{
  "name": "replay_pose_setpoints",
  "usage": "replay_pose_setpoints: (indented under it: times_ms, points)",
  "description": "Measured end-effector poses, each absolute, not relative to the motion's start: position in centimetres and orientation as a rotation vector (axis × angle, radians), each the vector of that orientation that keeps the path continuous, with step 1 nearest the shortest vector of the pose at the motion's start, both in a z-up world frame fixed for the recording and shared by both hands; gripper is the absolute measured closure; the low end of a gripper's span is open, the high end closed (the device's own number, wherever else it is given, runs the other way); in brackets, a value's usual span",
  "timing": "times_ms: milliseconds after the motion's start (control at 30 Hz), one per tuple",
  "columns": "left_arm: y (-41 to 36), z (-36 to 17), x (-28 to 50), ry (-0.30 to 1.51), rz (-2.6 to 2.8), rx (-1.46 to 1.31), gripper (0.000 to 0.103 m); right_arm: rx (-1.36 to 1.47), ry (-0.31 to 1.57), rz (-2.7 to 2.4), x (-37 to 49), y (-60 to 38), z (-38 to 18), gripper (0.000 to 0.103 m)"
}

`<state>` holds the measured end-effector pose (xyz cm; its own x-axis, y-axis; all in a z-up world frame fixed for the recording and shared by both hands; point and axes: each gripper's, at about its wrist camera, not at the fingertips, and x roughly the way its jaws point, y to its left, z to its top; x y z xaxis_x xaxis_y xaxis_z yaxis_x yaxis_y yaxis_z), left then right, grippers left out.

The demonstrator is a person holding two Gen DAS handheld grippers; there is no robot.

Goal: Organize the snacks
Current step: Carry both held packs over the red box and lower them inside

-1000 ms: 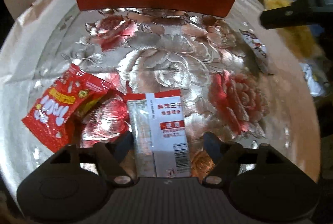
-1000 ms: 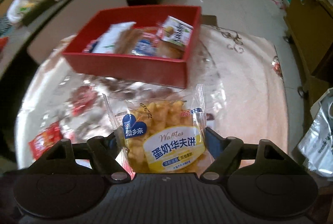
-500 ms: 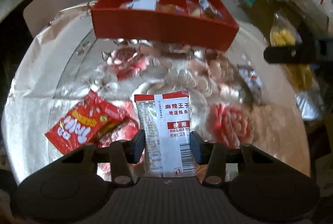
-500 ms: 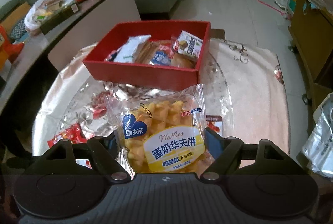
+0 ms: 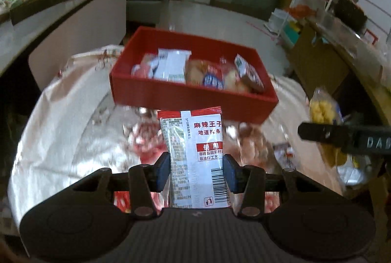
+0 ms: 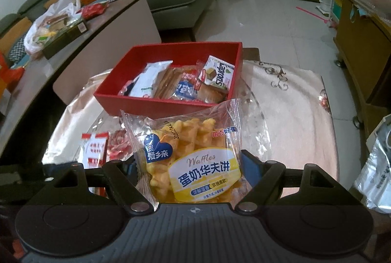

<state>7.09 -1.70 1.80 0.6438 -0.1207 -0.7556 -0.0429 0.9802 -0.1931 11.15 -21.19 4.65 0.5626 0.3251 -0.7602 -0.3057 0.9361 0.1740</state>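
Observation:
My left gripper [image 5: 195, 171] is shut on a red-and-white spicy-strip packet [image 5: 195, 148], held upright above the table. My right gripper [image 6: 188, 167] is shut on a clear waffle packet [image 6: 193, 155] with a yellow label, also lifted. The red box [image 5: 185, 96] holding several snacks stands beyond both; it shows in the right wrist view too [image 6: 156, 102]. The right gripper with the waffle packet [image 5: 322, 113] shows at the right of the left wrist view. The spicy-strip packet shows at lower left of the right wrist view [image 6: 94, 150].
The round table has a shiny floral cloth [image 5: 73, 131]. A small snack packet [image 5: 284, 153] lies on it at the right. A silver bag [image 6: 376, 172] sits off the table's right edge. A long counter [image 6: 73, 42] with bags runs along the left.
The left gripper closed on the spicy-strip packet and lifted it off the table toward the red box. The right gripper rose with the waffle packet.

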Motion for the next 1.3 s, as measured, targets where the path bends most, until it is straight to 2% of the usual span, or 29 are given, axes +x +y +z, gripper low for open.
replay_pose_setpoints:
  times_ms: [633,1300]
  points:
    - [-1.4,4.8,14.5,0.743,-0.022,-0.153,0.064,0.063,0.833,0.35,16.2,-18.7,6.1,0.019]
    - [-1.1,3.8,20.1,0.735,0.031,-0.137,0.064,0.123,0.838,0.306,21.4,-18.0,4.9,0.019]
